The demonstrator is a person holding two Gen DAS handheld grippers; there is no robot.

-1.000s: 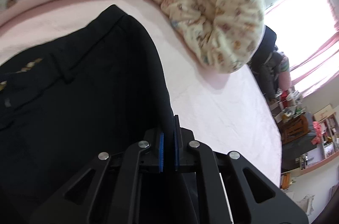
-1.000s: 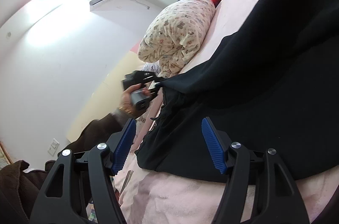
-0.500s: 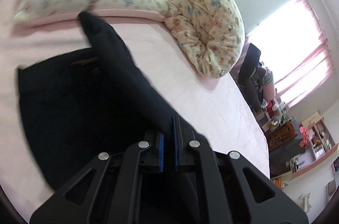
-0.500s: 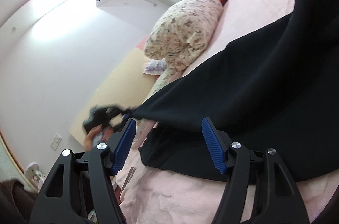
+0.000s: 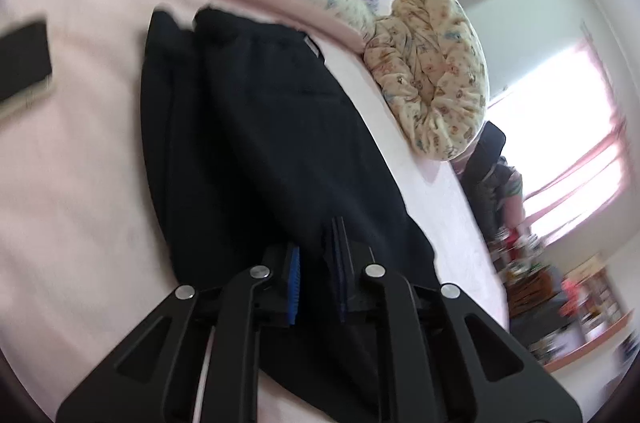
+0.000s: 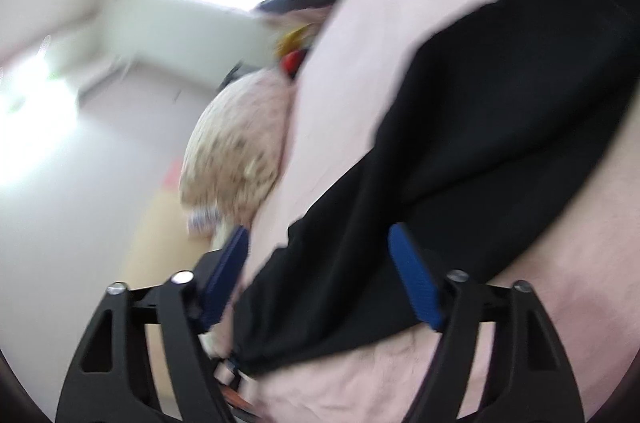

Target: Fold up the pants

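Risk first: left gripper (image 5: 316,283) jaws are opening with black cloth of the pants (image 5: 256,143) between them, so the folded layer may slide off skewed toward 7 o'clock, or snag on a pad as the hand pulls away. Left view shows pants lying lengthwise on the pink bed (image 5: 80,183), a dark phone-like slab (image 5: 24,63) at 9 o'clock, rolled quilt (image 5: 436,71) at 2. Right view, blurred, shows only the right gripper (image 6: 320,279) spread wide, gripping nothing, pants edge crossing between its fingers.
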